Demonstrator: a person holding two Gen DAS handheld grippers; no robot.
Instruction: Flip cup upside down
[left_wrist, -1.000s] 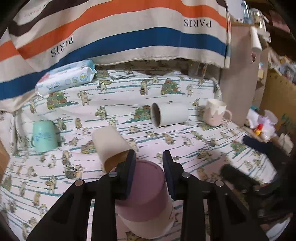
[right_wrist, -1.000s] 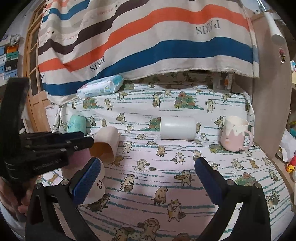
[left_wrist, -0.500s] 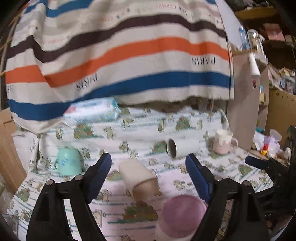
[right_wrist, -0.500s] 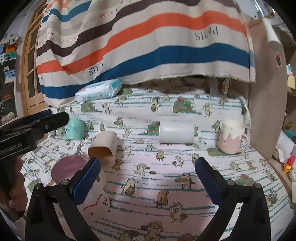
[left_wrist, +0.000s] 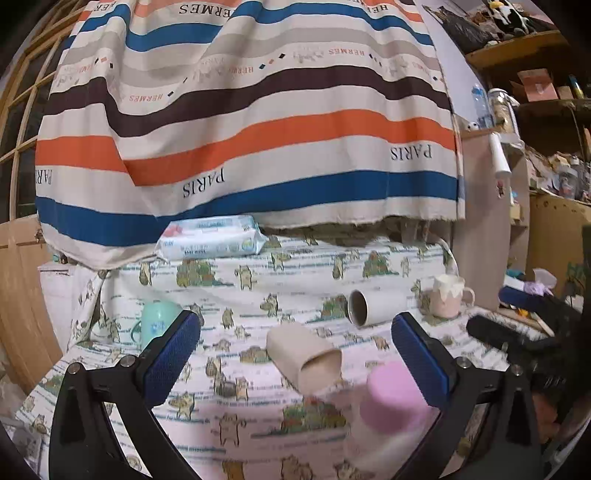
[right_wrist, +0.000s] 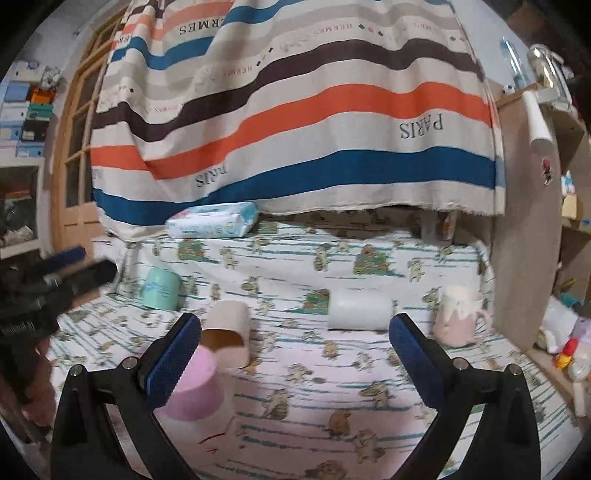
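Both the left tongs (left_wrist: 295, 345) and right tongs (right_wrist: 295, 345) gape wide, empty; the pink cup (left_wrist: 393, 400) stands inverted on the table (left_wrist: 258, 417).

You are working in a lived-in home, in a cluttered room. The table (right_wrist: 369, 387) wears a cloth printed with cartoon animals. Behind the table hangs a striped fabric (left_wrist: 258, 140) in orange, blue and brown. At the table's far edge lies a pack of baby wipes (left_wrist: 210, 242). Left of the table stands a wooden door (right_wrist: 74, 147) with glass panes. Right of the table, crowded shelves (left_wrist: 535, 92) hold boxes and bottles.
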